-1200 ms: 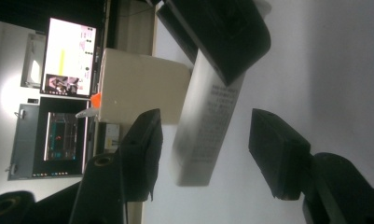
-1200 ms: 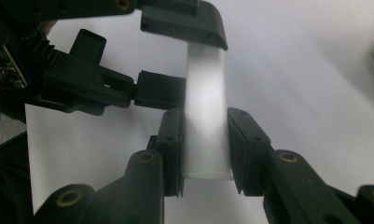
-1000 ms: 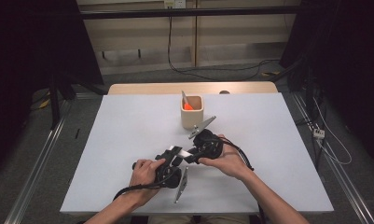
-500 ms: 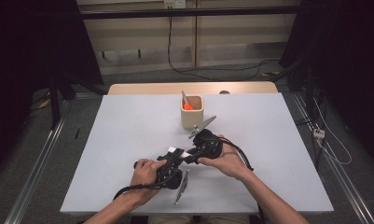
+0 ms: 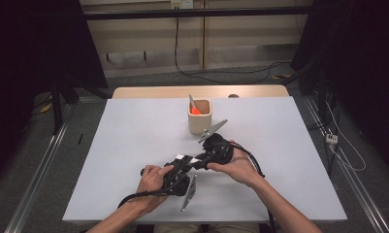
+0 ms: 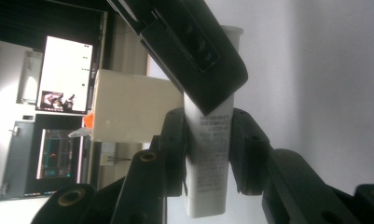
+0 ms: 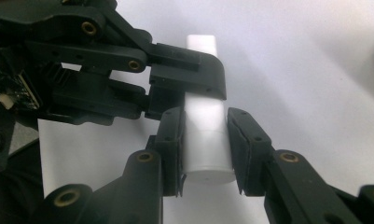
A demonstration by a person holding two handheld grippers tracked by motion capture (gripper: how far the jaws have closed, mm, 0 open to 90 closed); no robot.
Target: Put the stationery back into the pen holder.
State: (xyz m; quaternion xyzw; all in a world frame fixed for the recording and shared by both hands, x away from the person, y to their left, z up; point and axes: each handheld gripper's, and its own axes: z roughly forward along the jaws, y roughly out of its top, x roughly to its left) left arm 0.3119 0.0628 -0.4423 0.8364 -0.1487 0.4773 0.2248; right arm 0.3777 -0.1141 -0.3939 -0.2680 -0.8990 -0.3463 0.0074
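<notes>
The left hand-held gripper (image 6: 207, 154) pinches a white tube (image 6: 208, 163) between its two black jaws, gripping the flat, printed end. The right hand-held gripper (image 7: 204, 149) is closed on the same white tube (image 7: 205, 140) at its round cap end, its pads pressed against both sides. In each gripper view the other gripper's jaw reaches in from above and clamps the tube farther along. In the high view the two grippers meet nose to nose above the near middle of the white desk (image 5: 134, 145), the left hand (image 5: 151, 179) and right hand (image 5: 238, 167) wrapped around them. Beyond them a beige square cup (image 5: 200, 116) stands on the desk, holding something orange and a pale stick-like item.
</notes>
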